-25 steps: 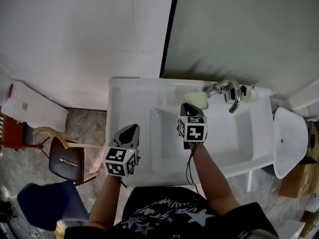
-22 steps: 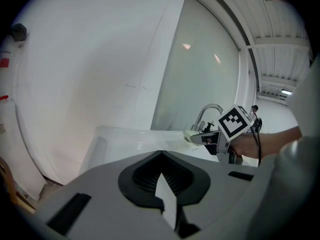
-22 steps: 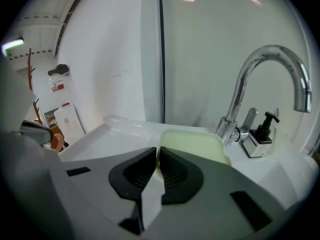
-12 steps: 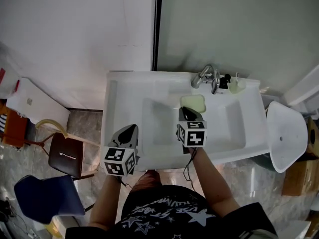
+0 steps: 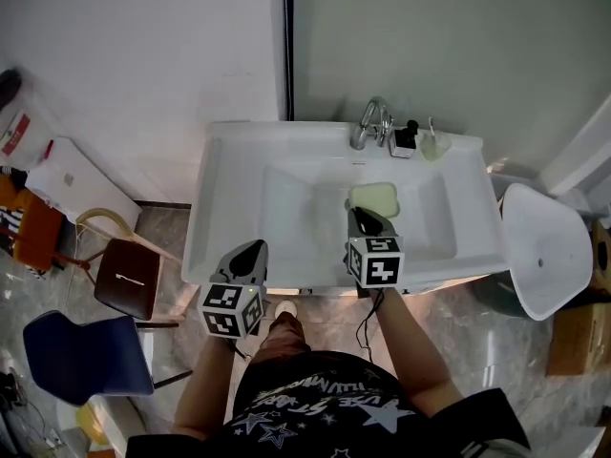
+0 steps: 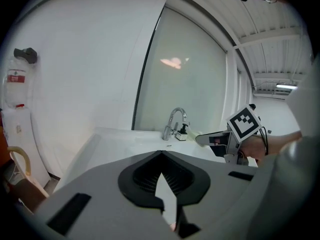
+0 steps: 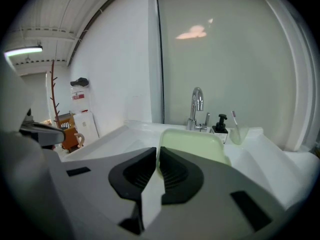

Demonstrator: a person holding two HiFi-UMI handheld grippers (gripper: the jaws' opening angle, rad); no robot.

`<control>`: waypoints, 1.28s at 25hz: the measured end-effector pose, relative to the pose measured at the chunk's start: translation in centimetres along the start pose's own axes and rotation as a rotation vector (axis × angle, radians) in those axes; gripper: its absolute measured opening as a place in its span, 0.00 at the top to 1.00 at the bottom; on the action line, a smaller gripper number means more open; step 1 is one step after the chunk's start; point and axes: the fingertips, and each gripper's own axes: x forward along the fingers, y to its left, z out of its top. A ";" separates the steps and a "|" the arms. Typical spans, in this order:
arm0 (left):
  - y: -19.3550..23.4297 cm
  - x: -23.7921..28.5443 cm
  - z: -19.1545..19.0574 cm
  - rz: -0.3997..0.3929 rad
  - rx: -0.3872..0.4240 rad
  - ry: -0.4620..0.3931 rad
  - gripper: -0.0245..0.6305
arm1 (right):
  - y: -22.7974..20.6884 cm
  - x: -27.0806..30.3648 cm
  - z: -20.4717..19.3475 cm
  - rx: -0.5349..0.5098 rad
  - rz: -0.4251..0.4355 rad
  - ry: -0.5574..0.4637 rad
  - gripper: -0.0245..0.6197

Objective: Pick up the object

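Note:
A pale green shallow dish hangs over the basin of the white sink, and my right gripper is shut on its near rim. In the right gripper view the dish sticks out ahead of the right gripper, its edge pinched between the dark pads. My left gripper is at the sink's front left edge, shut and empty. In the left gripper view the left gripper has its tips together, and the right gripper shows off to its right.
A chrome faucet, a black pump bottle and a cup with a toothbrush stand on the sink's back ledge. A white seat-like object is on the right. Chairs stand on the floor at left.
The green dish has come away from the ledge by the faucet and now sits over the basin, still in my right gripper. The left gripper holds about the same place.

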 end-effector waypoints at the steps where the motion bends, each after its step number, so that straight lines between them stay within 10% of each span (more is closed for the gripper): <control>1: -0.9 -0.8 -0.4 -0.001 0.002 -0.002 0.94 | -0.1 -1.2 -0.4 -0.002 0.001 -0.006 0.91; 17: -13.4 -11.4 -7.1 0.020 -0.001 0.012 0.94 | -2.8 -17.2 -8.5 0.001 0.029 -0.025 0.91; 32: -14.8 -17.6 -10.3 0.007 -0.035 0.023 0.94 | 0.1 -22.2 -12.5 0.008 0.029 -0.008 0.91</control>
